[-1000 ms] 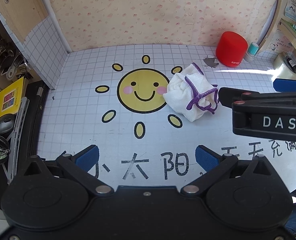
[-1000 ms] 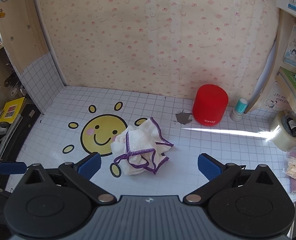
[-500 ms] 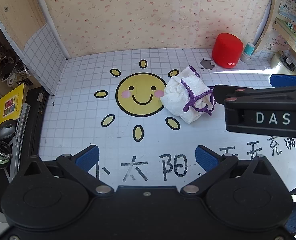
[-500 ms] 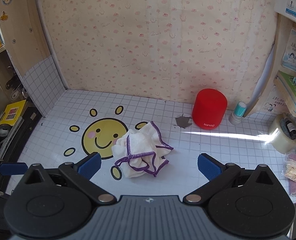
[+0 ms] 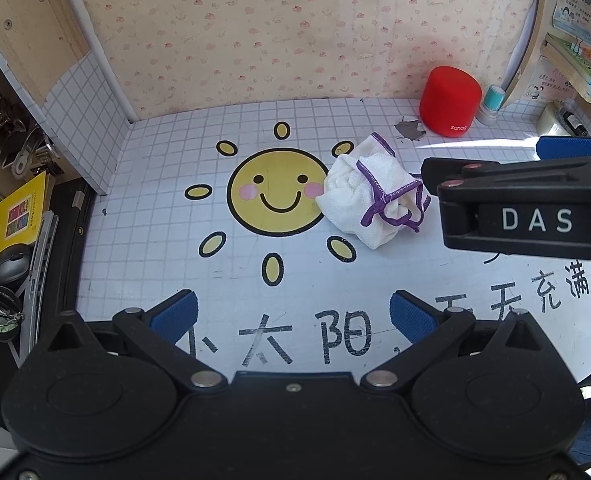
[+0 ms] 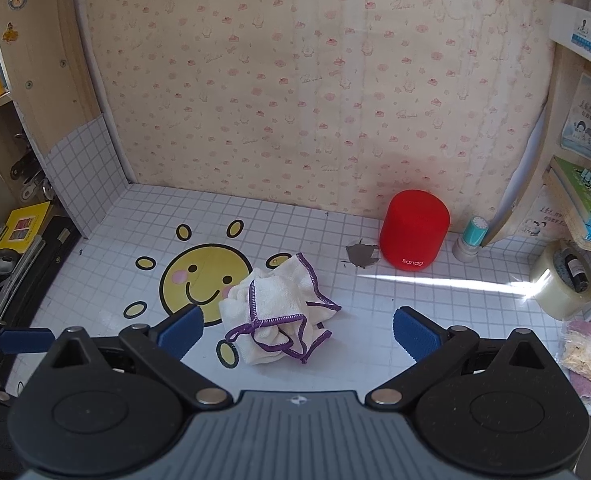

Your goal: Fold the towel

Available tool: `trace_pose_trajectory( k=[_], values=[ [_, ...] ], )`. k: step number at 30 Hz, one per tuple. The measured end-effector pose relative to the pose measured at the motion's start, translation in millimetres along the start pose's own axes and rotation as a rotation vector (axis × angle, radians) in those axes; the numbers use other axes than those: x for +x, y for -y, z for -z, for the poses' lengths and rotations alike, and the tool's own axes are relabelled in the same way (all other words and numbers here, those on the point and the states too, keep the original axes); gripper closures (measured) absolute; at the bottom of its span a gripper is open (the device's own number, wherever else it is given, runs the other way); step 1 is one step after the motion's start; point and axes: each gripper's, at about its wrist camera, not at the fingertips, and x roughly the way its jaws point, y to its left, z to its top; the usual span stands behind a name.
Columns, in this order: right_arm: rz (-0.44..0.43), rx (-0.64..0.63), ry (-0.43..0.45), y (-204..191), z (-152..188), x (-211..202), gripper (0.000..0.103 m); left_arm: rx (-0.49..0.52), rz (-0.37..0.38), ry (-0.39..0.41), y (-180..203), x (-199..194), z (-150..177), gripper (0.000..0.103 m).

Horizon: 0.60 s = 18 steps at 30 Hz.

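Left wrist view: the left gripper [image 5: 291, 314] has its blue pads wide apart w/ nothing between them, hovering over the white grid-pattern table [image 5: 155, 264] above the black printed characters. At approx 12 o'clock from it is the yellow sun drawing [image 5: 278, 192], and touching the sun's 3 o'clock edge lies the towel [image 5: 369, 200], a crumpled white bundle w/ purple trim, not yet folded. The right gripper [image 5: 495, 168] comes in from 3 o'clock, just beside the towel, its body marked "DAS". Right wrist view: the right gripper [image 6: 297, 326] is also spread open and empty; the towel [image 6: 277, 312] sits between its two pads but further fwd, and I cannot tell if they touch it. A red speaker [image 6: 413, 234] stands at approx 1 o'clock by the wall, w/ a tape roll [image 6: 561, 282] at 3 o'clock.
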Motion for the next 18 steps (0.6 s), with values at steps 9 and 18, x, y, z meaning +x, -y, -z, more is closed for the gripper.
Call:
trace_pose_trajectory(
  k=[9, 18],
  values=[
    [0.011, 0.001, -0.011, 1.8, -0.1, 1.5, 0.001, 0.003, 0.008, -0.006, 0.6, 2.9, -2.3, 0.001],
    [0.016, 0.008, -0.018, 4.7, -0.3, 5.0, 0.001, 0.006, 0.012, -0.008, 1.7, 4.6, -3.2, 0.0]
  ],
)
